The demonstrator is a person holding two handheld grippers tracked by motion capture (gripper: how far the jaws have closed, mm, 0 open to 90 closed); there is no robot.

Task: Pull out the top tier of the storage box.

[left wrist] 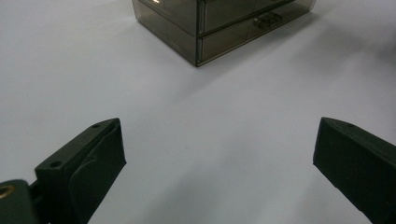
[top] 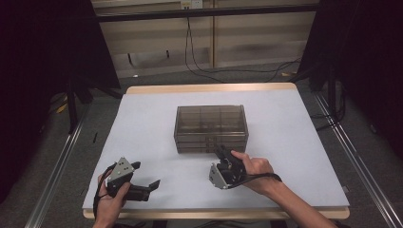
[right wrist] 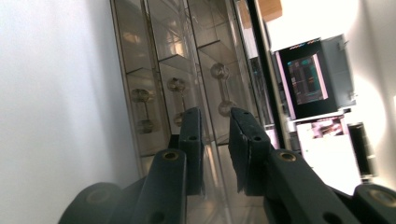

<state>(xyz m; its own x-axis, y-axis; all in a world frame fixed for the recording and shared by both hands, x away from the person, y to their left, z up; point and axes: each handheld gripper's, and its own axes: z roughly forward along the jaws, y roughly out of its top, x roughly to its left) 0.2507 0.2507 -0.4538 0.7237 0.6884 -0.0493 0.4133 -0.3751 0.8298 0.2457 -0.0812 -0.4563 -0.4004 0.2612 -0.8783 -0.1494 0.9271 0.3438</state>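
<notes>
A smoky see-through drawer box stands in the middle of the white table. My right gripper lies on its side against the box's front face, held by a hand. In the right gripper view its jaws are drawn close with a narrow gap, and a drawer handle sits just past their tips. I cannot tell whether the pads touch it. My left gripper rests at the near left, open and holding nothing, pointing towards the box.
Two more drawer handles line the box front beside the jaws. The table's front edge runs just behind both hands. Black stands and cables sit on the floor beyond the table.
</notes>
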